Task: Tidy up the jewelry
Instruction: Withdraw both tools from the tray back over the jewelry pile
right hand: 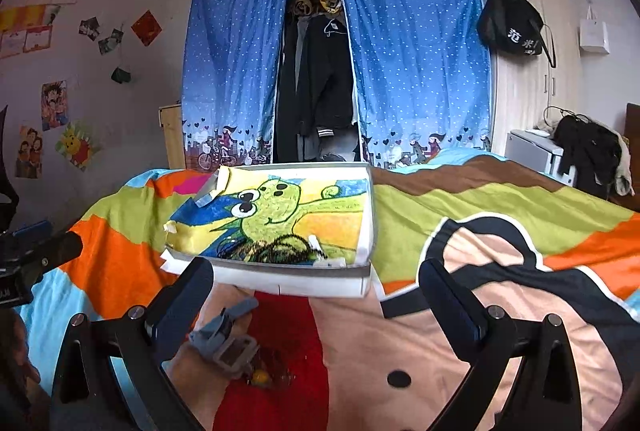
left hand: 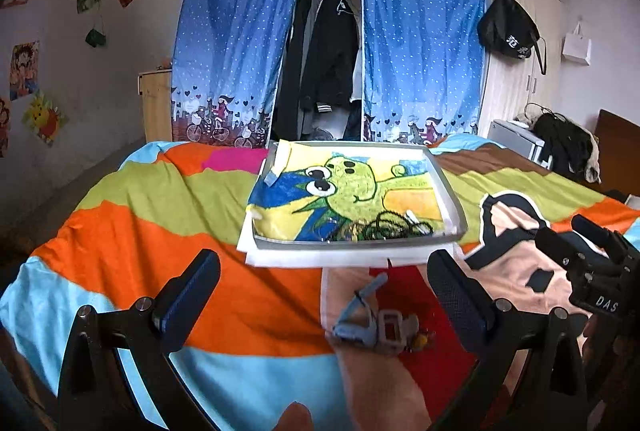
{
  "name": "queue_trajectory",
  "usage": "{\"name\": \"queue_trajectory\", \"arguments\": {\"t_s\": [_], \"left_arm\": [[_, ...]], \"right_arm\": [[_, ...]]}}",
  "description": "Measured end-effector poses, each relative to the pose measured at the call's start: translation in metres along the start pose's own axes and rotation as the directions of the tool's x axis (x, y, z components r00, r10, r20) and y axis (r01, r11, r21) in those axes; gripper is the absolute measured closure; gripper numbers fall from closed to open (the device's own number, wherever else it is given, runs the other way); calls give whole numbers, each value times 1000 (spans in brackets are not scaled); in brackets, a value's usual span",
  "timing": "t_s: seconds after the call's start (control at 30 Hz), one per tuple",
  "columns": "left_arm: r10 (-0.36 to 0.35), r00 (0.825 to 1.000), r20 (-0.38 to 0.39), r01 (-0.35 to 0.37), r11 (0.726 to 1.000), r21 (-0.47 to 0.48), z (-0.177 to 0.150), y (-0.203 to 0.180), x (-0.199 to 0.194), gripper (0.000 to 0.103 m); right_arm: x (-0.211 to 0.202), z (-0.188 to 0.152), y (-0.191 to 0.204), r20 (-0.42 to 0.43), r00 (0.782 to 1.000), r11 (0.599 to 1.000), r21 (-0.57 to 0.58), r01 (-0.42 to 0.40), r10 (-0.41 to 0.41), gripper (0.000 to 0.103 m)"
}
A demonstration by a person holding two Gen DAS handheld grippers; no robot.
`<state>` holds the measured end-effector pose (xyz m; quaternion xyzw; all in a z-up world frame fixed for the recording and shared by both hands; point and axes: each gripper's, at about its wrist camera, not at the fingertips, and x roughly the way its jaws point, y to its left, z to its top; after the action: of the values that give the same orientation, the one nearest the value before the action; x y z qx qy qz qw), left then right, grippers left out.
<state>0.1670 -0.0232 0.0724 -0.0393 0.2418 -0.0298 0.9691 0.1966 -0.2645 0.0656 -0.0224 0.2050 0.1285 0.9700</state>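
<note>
Left wrist, tray (left hand: 454, 191) (shallow) holding tangled necklaces (left hand: 390, 225)

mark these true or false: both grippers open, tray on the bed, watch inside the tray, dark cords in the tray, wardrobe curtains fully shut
1. Both grippers are open. True: left gripper and right gripper hold nothing.
2. The tray sits on the bed. True.
3. The watch lies inside the tray. False: it lies on the bed in front of it.
4. Dark cords lie in the tray. True.
5. The curtains are fully shut. False: a gap shows hanging clothes.
</note>
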Motion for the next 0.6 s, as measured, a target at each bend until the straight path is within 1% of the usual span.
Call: {"name": "queue_trajectory", "arguments": {"t_s": [0.3,0.5,0.6], "left_arm": [[-4,999,-54,4,1000,-5,-38,-1,-19,1],[5,995,-98,-5,1000,2,-65,-1,-22,1],[1,991,-135,0,1000,8,-77,0,-20,2]], "right_arm": [[-31,-36,-1,-41,999,1000,14,6,-5,0],[-42,-64,-7,-93,996,999,45,3,1,0],[-41,-78,-10,-140,990,999,54,0,8,0]]}}
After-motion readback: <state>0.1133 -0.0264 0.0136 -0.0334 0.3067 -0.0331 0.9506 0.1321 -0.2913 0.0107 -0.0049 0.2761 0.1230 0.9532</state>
